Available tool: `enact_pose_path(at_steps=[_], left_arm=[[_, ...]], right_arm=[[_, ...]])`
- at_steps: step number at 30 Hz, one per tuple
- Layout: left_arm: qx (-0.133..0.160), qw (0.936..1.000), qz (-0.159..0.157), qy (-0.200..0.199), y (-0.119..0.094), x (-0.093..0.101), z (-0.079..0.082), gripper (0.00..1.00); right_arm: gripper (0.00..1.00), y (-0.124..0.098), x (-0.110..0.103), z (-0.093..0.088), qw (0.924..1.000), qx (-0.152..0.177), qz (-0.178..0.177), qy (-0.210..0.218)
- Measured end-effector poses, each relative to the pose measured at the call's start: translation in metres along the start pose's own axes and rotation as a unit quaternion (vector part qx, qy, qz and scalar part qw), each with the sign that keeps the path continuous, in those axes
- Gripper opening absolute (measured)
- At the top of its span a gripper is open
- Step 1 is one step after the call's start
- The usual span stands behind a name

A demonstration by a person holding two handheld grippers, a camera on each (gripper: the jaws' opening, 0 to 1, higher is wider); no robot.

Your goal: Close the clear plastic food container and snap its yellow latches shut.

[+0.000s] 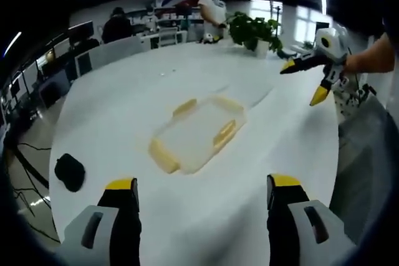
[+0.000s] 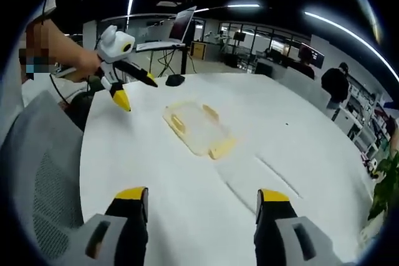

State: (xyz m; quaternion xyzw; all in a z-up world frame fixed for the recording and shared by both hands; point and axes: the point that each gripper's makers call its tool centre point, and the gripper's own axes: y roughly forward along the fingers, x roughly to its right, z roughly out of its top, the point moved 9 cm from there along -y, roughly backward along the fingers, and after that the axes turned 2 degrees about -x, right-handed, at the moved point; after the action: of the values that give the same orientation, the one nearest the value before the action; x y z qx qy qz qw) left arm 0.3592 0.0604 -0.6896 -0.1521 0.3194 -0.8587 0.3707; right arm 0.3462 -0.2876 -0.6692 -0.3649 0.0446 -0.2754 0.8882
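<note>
A clear plastic food container (image 1: 199,132) with yellow latches lies flat on the white table (image 1: 124,104), its lid resting on it. My left gripper (image 1: 202,194) hovers open in front of it, well short of it, nothing between its jaws. In the left gripper view the right gripper (image 1: 303,81) hangs open above the table at the upper right, held by a hand. From the right gripper view the container (image 2: 196,126) sits mid-table beyond my open right gripper (image 2: 202,202). The left gripper (image 2: 136,89) shows open at the upper left of that view, beside the container.
A black object (image 1: 69,171) lies near the table's left edge, and another dark object (image 2: 175,80) sits at the far end. A potted plant (image 1: 252,29) stands at the table's far side. A grey chair (image 2: 43,172) is close by. People stand among desks behind.
</note>
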Motion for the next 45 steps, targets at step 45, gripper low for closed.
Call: enact_pose_path(at_steps=[45], left_arm=[[-0.030,0.9977,-0.035,0.049,0.026,-0.031,0.007,0.79]], right_arm=[[0.70,0.045,0.047,0.032,0.9937,-0.034,0.059,-0.089]])
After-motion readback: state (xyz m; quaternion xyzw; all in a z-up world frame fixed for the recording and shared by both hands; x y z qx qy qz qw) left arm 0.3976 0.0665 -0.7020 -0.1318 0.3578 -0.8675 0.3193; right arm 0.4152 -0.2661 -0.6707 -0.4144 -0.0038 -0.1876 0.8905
